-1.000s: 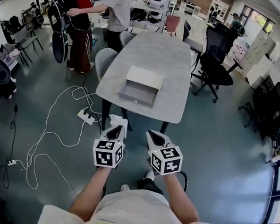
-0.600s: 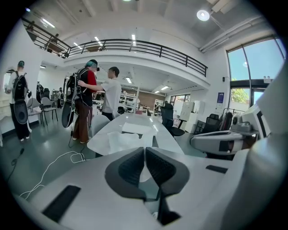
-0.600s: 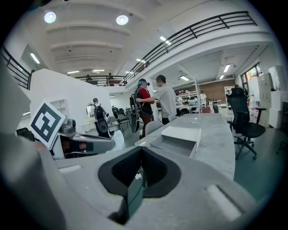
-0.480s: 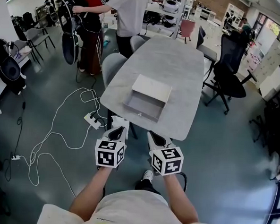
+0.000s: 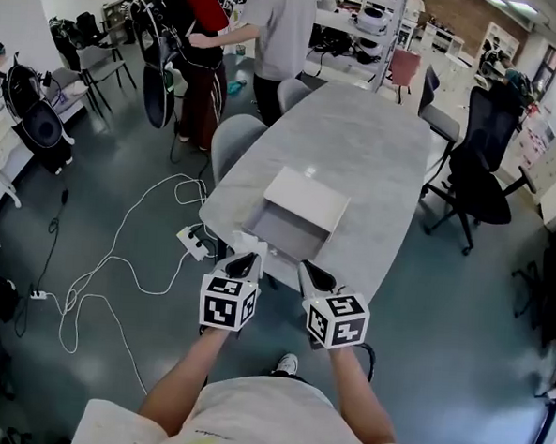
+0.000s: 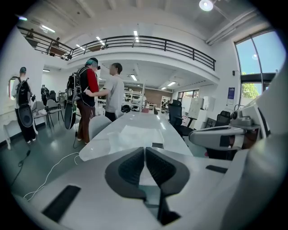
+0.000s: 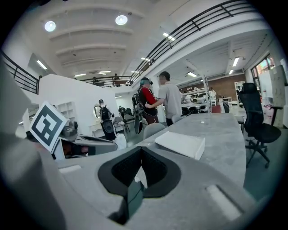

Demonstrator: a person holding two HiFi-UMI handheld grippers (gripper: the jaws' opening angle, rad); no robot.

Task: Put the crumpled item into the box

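The open grey box (image 5: 279,237) lies near the front end of the long grey table (image 5: 358,146), with its white lid (image 5: 308,198) just behind it. My left gripper (image 5: 247,259) is shut on a white crumpled item (image 5: 249,242) that sticks out past its tips, right at the table's near edge and just left of the box. In the left gripper view the crumpled item (image 6: 128,136) shows beyond the closed pads. My right gripper (image 5: 309,271) is shut with nothing in it, level with the left one, in front of the box. The right gripper view shows the lid (image 7: 180,143) ahead.
White cables and a power strip (image 5: 194,242) lie on the floor at the left. Grey chairs (image 5: 236,139) stand along the table's left side and black office chairs (image 5: 478,172) on its right. Two people (image 5: 271,28) stand beyond the far left corner.
Both grippers and the head camera have moved forward to the table; the box is now just ahead of the gripper tips. The left gripper still holds the crumpled item.
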